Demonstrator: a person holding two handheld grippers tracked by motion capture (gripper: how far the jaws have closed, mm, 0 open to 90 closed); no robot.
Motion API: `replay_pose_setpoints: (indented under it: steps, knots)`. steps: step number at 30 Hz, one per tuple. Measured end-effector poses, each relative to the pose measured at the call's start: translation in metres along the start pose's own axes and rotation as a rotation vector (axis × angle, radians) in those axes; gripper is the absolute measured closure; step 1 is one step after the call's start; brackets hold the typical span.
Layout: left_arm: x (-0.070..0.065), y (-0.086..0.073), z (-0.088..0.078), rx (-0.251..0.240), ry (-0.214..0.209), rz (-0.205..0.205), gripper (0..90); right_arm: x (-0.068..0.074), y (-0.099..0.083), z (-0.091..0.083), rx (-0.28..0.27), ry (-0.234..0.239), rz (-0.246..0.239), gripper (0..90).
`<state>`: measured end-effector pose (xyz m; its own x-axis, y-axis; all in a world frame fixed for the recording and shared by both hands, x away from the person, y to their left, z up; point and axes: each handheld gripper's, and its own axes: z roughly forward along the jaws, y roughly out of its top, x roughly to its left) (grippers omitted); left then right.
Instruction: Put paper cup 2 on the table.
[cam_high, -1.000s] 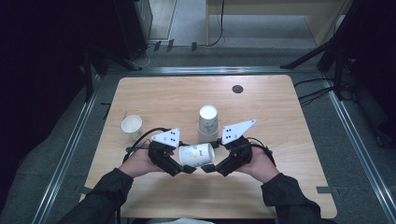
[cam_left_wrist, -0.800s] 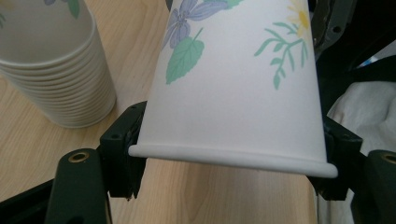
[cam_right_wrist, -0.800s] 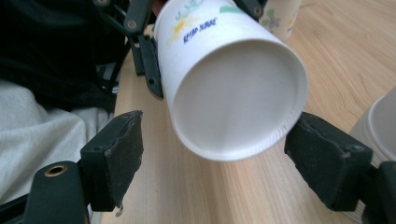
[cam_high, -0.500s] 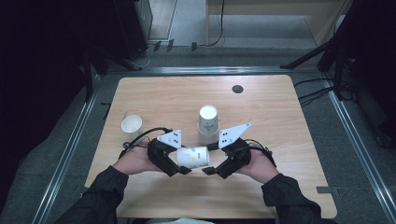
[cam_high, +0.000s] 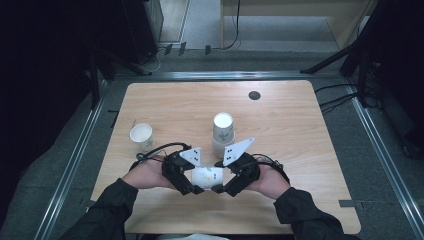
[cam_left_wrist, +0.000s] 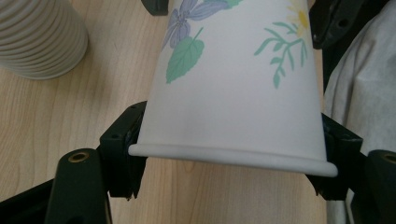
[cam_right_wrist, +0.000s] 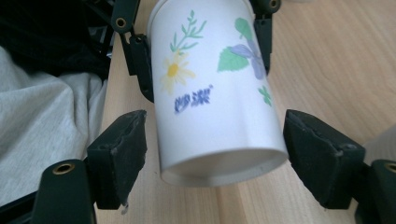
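Left gripper (cam_high: 199, 189) clamps a flower-printed white paper cup (cam_high: 207, 176) before the ribbed cup stack (cam_high: 222, 131); right gripper (cam_high: 218, 189), released around its base, has just been closing, likely to take over.

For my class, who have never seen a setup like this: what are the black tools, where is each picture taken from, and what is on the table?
A person sits at a wooden table with a black two-jaw tool in each hand. The high view looks down from above; the other two pictures come from cameras riding on each tool. The left hand-held gripper clamps a flowered paper cup near its rim, holding it on its side. The right hand-held gripper has its jaws around the cup's base; they have just been closing, but gaps remain on both sides. Farther back stand a stack of upside-down cups and one open cup.
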<state>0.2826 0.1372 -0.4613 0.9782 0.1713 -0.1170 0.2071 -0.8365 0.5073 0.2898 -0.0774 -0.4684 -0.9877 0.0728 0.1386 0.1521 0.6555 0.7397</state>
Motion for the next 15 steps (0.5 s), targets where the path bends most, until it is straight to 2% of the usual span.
replay_pose_setpoints:
  steps: [7, 13, 15]
  knots:
    - [-0.004, 0.003, 0.007, 0.036, -0.013, 0.007, 26.4, 0.004, 0.0, 0.012, 0.044, 0.022, -0.018, 24.9]
    - [-0.005, 0.004, 0.01, 0.049, -0.025, 0.019, 26.4, 0.005, -0.001, 0.017, 0.084, 0.038, -0.026, 33.9]
    - [-0.005, 0.004, 0.011, 0.048, -0.028, 0.018, 26.4, 0.004, -0.002, 0.017, 0.083, 0.04, -0.025, 34.4]
